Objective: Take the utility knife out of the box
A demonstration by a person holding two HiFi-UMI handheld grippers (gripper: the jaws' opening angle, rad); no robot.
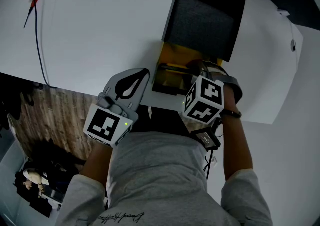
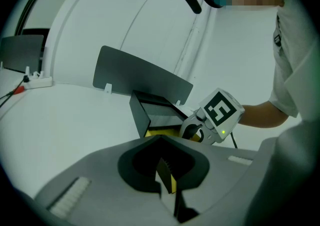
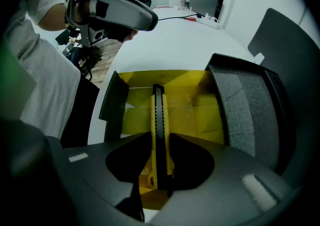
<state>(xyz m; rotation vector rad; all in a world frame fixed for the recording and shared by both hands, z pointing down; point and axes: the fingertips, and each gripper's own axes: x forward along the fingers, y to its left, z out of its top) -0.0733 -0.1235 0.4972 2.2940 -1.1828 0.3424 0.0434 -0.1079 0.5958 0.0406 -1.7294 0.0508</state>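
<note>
Right gripper view: the right claw [image 3: 157, 190] grasps the utility knife [image 3: 158, 120] inside the yellow box [image 3: 200, 115]. The left claw [image 2: 167, 194] is clenched, empty.

We look steeply down from the head onto the open box [image 1: 202, 20]. The right gripper view peers closely into it, and the left gripper view faces it across the surface [image 1: 100, 30].

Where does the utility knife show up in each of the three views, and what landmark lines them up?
Head view: the utility knife is a dark bar in the yellow tray, centre, just left of the right claw.
Left gripper view: not made out; the right claw covers the tray.
Right gripper view: lower centre, running up between the right claw's jaws.
Shared landmark: the box's open black lid.
</note>
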